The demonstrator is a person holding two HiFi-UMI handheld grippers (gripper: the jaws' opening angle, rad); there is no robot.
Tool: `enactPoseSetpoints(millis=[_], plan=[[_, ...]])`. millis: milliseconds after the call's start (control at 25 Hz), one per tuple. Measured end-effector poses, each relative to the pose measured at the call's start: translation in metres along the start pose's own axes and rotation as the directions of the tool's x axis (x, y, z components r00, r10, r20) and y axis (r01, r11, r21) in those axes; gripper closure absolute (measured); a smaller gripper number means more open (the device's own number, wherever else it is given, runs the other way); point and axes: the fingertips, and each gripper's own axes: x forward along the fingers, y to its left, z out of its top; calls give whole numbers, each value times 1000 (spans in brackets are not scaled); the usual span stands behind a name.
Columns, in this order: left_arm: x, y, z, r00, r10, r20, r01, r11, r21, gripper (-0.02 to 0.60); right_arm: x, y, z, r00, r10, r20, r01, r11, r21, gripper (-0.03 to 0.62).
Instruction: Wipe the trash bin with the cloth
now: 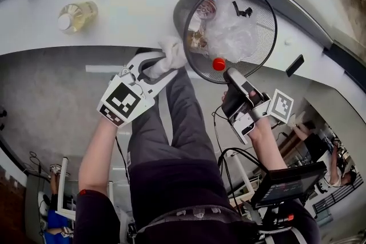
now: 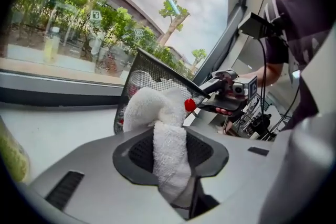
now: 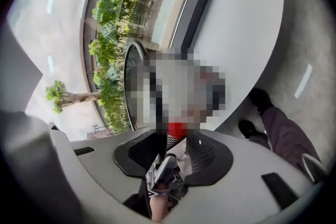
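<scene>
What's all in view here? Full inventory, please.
black wire-mesh trash bin: one, black, tilted on ledge
clear plastic bag: one, clear, inside bin
red round caps: two, red, bin's near and far rim
white terry cloth: one, white, against bin's outside
bottle of yellow liquid: one, clear-yellow, on ledge, left
white ledge: one, white, by window
left gripper: one, white, shut on cloth
right gripper: one, black-white, jaws on bin's rim

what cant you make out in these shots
Trash bin contents: right gripper view, a mosaic patch covers them.
Whether the right gripper presses the bin rim: contact unclear in every view.
Bin wall behind the cloth: head view, cloth and left gripper hide it.
</scene>
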Motion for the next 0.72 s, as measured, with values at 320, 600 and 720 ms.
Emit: enactPoseSetpoints(millis=[320,600,720], plan=[[-22,89,61,965,230,123,-231,973,-10,472,-42,17,64,991,-83,107,120,902,-415,461],[-7,81,92,963,198,180,-193,980,-45,472,-23,25,79,998,10,54,10,931,-366,468],[-10,71,76,973,169,157,-157,984,-85,472,-24,24,73,994,46,100,-19,968,-252,467]])
